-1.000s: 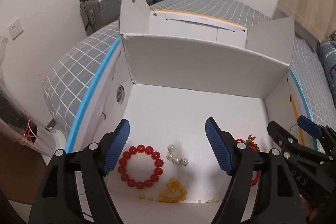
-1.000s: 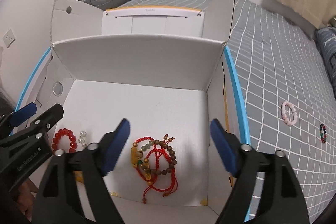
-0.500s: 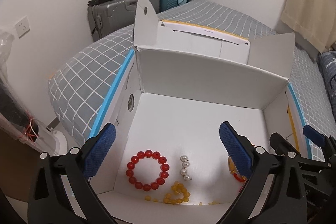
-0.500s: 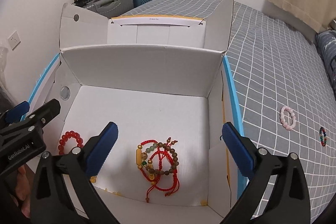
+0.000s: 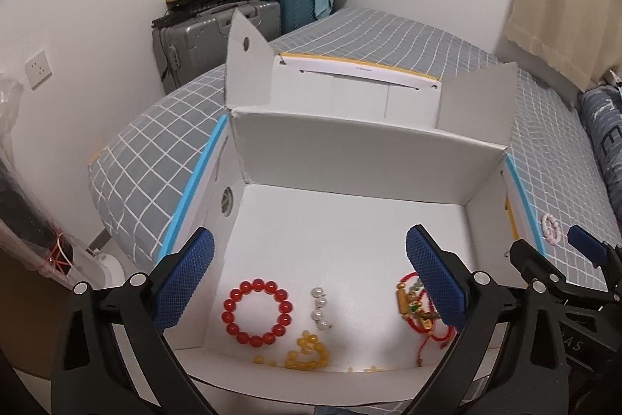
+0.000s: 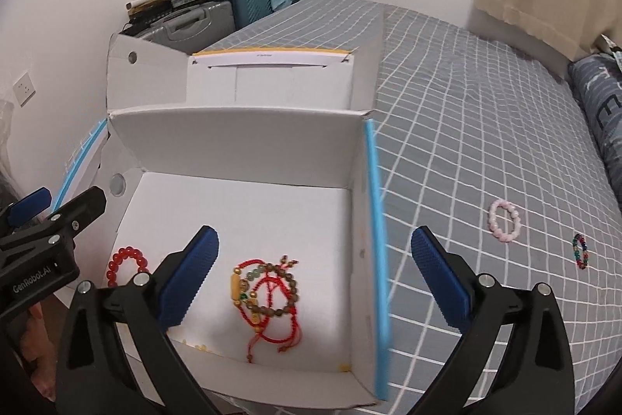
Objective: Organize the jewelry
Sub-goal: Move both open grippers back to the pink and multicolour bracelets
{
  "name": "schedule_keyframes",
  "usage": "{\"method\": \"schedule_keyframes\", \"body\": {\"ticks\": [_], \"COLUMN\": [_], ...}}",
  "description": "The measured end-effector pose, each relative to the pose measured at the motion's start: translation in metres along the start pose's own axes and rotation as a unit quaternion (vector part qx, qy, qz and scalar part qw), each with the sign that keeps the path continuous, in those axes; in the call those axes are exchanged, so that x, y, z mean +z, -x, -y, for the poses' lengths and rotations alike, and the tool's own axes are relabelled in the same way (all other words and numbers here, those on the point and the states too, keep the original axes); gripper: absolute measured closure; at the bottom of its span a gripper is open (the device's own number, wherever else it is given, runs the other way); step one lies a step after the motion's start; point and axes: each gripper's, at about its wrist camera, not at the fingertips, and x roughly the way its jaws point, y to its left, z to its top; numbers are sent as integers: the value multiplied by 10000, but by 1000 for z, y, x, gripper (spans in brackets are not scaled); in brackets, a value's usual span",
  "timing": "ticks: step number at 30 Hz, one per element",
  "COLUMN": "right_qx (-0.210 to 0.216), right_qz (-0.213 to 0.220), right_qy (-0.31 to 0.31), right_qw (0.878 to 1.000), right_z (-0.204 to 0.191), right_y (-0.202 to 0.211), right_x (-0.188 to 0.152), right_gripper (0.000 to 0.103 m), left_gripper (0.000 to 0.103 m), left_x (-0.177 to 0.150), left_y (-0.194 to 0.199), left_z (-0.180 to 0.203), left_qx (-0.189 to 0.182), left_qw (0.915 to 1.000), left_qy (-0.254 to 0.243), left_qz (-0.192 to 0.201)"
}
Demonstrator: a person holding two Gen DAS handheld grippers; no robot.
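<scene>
We hold the left gripper and the right gripper above the white box on the bed, the fingers of both spread wide and empty. Inside lie a red bead bracelet, pearls, yellow beads and red-cord bracelets. A pink bracelet and a dark multicoloured one rest on the bed just right of the box.

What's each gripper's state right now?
Left gripper: jaws open, empty, above the white box.
Right gripper: jaws open, empty.
</scene>
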Motion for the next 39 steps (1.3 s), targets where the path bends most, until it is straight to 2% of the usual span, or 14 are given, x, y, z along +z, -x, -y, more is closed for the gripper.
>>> {"method": "schedule_keyframes", "body": {"ticks": [8,26,33,39], "right_qx": [-39,-756,-1005,-1289], "right_qz": [-4,214,238,161], "right_qy": [-211,-818,-1098,-1299], "right_qw": [9998,9935,9886,9830], "right_z": [38,164,225,278], "right_y": [18,70,86,82], "right_x": [-4,-25,-34,-35], "right_gripper": [8,8,8,8], "left_gripper": [6,6,6,6], "left_x": [2,-5,-10,-15], "left_y": [9,20,25,14], "left_z": [33,149,217,280], "left_qx": [-198,-943,-1309,-1773], "left_qw": [9996,9926,9841,9717], "left_qy": [-182,-753,-1183,-1530], "left_qz": [19,-119,-174,-308]}}
